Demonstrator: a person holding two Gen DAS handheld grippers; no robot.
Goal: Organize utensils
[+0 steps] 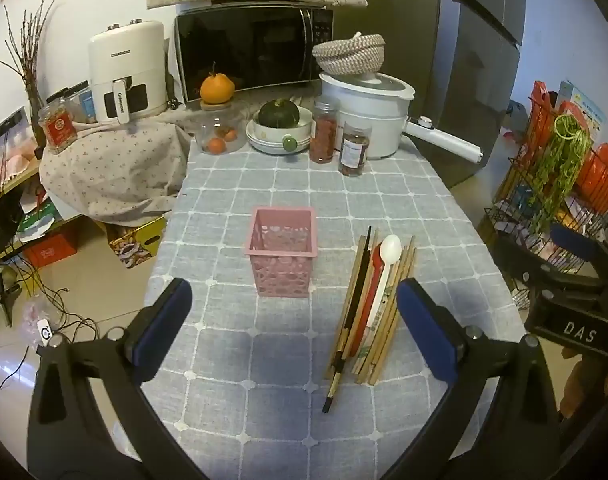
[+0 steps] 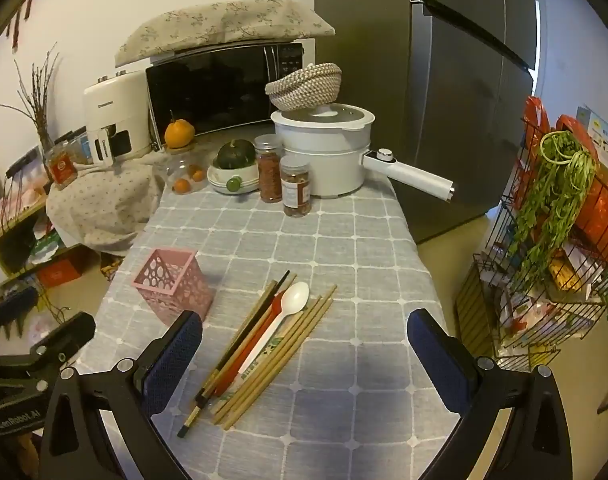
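Left gripper (image 1: 294, 316): I hold it spread wide and empty, hovering over the checked tablecloth (image 1: 232, 364) near me, the pink holder ahead between its fingers.
Right gripper (image 2: 304, 342): also spread wide with nothing in it, hanging above the utensil bundle; the fingers touch nothing.
Pink perforated holder (image 1: 282, 256): upright and, as far as I can see into it, empty; it stands just left of the bundle, apart from it.
Utensil bundle: wooden chopsticks (image 2: 282, 344), a white plastic spoon (image 2: 288, 308), a red utensil (image 2: 252, 350) and a dark-handled stick (image 2: 244, 340) lie side by side, touching, handles toward me.
Risk, grip: the pieces lie so close that closing on one would likely pinch a neighbour or roll the round chopsticks out of line.
Risk, holder: it looks light, so I judge a utensil striking its rim at an angle could tip it or push it toward the near left table edge.
Risk, spoon: it rests on top of the others and may slide off if the pile is nudged.
Left view only: looks down into the holder's mouth, and shows the other gripper's body at far right.
Right view only: shows the bundle fanned out with each tip separate, and the holder's perforated side wall; the red piece's working end is half hidden, possibly a spoon.
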